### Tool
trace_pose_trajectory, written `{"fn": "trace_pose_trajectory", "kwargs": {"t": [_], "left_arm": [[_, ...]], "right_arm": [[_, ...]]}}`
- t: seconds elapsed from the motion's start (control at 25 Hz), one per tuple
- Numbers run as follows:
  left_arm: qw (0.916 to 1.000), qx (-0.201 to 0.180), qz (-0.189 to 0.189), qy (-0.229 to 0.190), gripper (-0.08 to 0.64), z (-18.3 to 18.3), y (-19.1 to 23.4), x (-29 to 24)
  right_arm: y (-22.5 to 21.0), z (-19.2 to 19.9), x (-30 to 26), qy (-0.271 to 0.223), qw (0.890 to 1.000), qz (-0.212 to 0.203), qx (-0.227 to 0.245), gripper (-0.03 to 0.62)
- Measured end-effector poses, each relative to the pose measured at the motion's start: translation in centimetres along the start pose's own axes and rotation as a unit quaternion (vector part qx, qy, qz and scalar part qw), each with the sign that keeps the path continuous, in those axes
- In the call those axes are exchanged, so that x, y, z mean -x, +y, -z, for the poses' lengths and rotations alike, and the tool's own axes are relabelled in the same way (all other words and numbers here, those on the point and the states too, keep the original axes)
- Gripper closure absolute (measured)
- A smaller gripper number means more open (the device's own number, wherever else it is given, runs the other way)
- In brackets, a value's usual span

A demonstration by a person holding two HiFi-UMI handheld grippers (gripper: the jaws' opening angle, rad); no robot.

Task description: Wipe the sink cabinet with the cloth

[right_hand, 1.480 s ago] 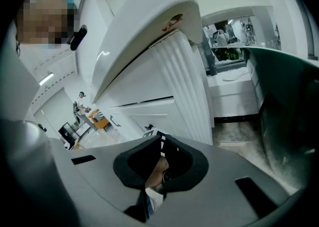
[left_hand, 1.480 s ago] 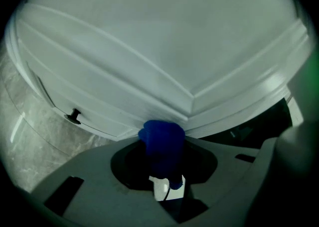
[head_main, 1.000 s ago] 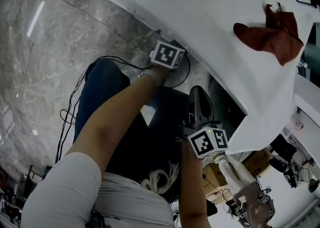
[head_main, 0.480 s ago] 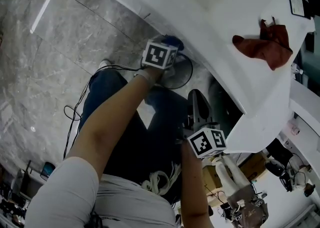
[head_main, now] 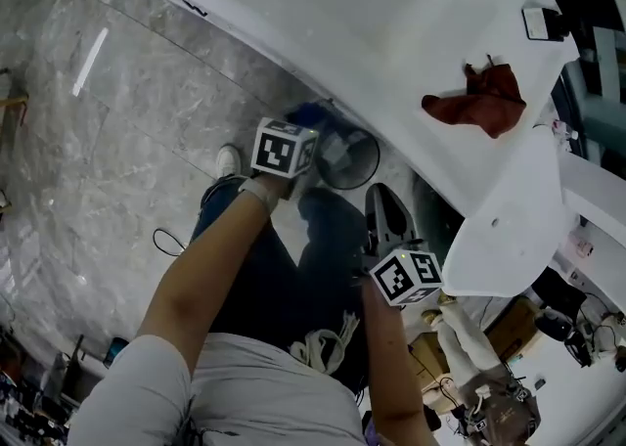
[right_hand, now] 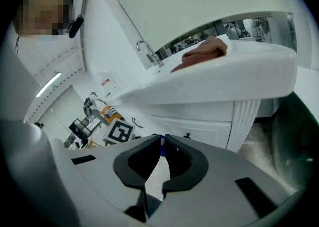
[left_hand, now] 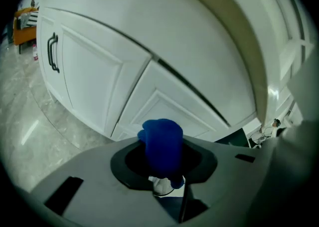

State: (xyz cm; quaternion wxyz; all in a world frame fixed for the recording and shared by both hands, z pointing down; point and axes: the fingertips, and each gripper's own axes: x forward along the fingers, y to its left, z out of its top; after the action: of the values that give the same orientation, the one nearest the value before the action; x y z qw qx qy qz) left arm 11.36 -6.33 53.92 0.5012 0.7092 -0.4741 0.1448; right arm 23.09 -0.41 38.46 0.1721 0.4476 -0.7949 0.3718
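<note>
My left gripper [left_hand: 163, 167] pinches a bunched blue cloth [left_hand: 160, 141] that hides its tips; my right gripper [right_hand: 163, 144] sits pressed together, empty.

No words or numbers can be read. A small dark mark [head_main: 196, 9] on the sink cabinet [head_main: 391, 14] is too blurry.

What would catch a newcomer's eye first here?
The bright blue cloth gripped in the left tool, held before the white cabinet doors. Then the reddish-brown rag lying on the white counter, upper right in the head view. The right tool is shut and empty, below the counter's edge.
</note>
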Motion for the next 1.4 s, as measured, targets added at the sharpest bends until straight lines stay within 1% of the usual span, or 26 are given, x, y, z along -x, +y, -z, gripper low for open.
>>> {"fn": "trace_pose_trajectory", "kwargs": {"t": [0.12, 0.2, 0.36, 0.44, 0.56, 0.64, 0.76, 0.96, 1.08, 1.16, 1.24, 1.4], "left_arm": [[0.9998, -0.009, 0.011, -0.017, 0.449, -2.0, -1.4, 4.5], [0.9992, -0.024, 0.014, -0.031, 0.448, -3.6, -2.5, 7.6], [0.9948, -0.082, 0.023, -0.057, 0.448, -6.7, -5.1, 13.7], [0.9907, -0.116, 0.033, -0.063, 0.448, -7.9, -6.6, 16.4], [0.9822, -0.162, 0.055, -0.078, 0.448, -9.8, -9.0, 20.3], [0.9762, -0.185, 0.067, -0.092, 0.448, -11.2, -10.4, 22.9], [0.9680, -0.213, 0.076, -0.108, 0.448, -12.8, -12.1, 26.2], [0.9582, -0.245, 0.085, -0.121, 0.448, -13.9, -14.5, 30.4], [0.9496, -0.272, 0.082, -0.133, 0.448, -14.5, -16.0, 31.8], [0.9457, -0.284, 0.080, -0.137, 0.448, -14.6, -17.1, 32.3], [0.9440, -0.285, 0.081, -0.145, 0.448, -14.7, -18.4, 33.1], [0.9429, -0.271, 0.091, -0.171, 0.448, -16.2, -21.6, 34.6]], "right_arm": [[2.2, -1.8, 0.4, -0.006, 1.000, -0.008, 0.023, 0.555], [3.5, -2.9, 0.7, -0.008, 0.999, -0.009, 0.041, 0.555], [6.5, -5.4, 1.9, -0.023, 0.998, -0.020, 0.054, 0.555], [7.9, -6.6, 2.7, -0.031, 0.998, -0.025, 0.056, 0.555], [10.1, -8.4, 4.1, -0.047, 0.997, -0.029, 0.062, 0.555], [11.5, -9.7, 5.1, -0.065, 0.995, -0.027, 0.070, 0.555], [13.1, -11.7, 6.7, -0.094, 0.992, -0.020, 0.087, 0.555], [14.8, -14.2, 9.7, -0.137, 0.986, -0.022, 0.092, 0.555], [15.4, -15.9, 11.3, -0.155, 0.982, -0.033, 0.103, 0.555], [15.7, -16.8, 12.4, -0.163, 0.980, -0.041, 0.107, 0.555], [16.0, -17.6, 13.5, -0.169, 0.978, -0.048, 0.112, 0.555], [16.1, -19.6, 15.6, -0.182, 0.973, -0.061, 0.125, 0.555]]}}
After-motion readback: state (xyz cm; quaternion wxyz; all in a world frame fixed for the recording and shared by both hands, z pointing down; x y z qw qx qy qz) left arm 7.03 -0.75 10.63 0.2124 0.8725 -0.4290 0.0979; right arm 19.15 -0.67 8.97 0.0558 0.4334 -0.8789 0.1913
